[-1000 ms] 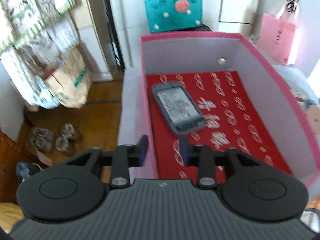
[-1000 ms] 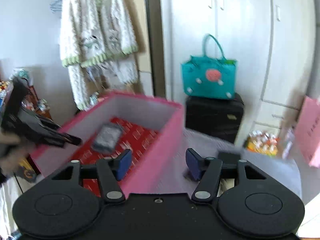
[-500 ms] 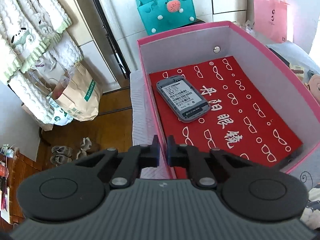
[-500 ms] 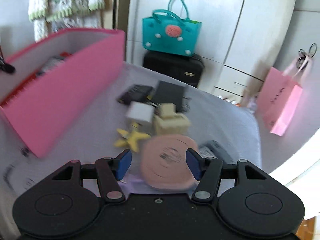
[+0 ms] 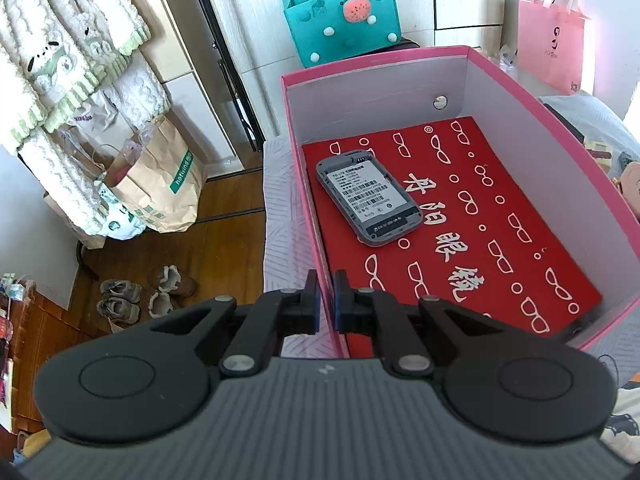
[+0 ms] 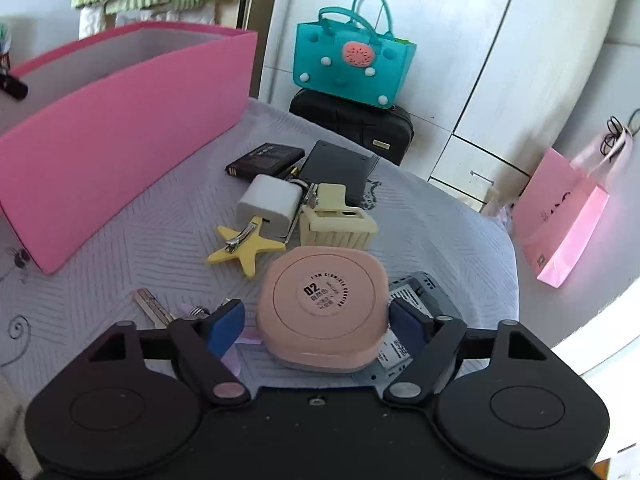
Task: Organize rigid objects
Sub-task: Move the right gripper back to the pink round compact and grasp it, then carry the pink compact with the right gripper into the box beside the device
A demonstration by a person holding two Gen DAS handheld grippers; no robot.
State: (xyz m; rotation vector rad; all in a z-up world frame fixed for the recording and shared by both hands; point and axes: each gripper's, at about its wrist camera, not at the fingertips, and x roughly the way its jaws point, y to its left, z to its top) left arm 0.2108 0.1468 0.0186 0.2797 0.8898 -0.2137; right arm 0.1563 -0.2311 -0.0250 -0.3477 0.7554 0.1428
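Observation:
A pink box (image 5: 552, 152) holds a grey device (image 5: 368, 198) lying back-up on a red printed liner. My left gripper (image 5: 325, 304) is shut on the box's near left wall. In the right wrist view the same pink box (image 6: 120, 140) stands to the left of a pile on the bed. My right gripper (image 6: 316, 320) is low over the pile. Its jaws are opening on either side of a pink round compact (image 6: 322, 312), with gaps between pads and case. Behind the compact lie a yellow star clip (image 6: 244, 246), a white charger (image 6: 268, 204) and a cream claw clip (image 6: 336, 224).
A black battery (image 6: 264, 162) and a dark flat cover (image 6: 336, 168) lie further back. A grey device shell (image 6: 424, 292) sits under the compact's right side, a key (image 6: 152, 306) at its left. A teal bag (image 6: 352, 64) and a pink paper bag (image 6: 560, 216) stand beyond the bed.
My left gripper closed onto the box wall and has stayed there. My right gripper swung away from the box, dropped to the pile, and its jaws widened around the pink compact.

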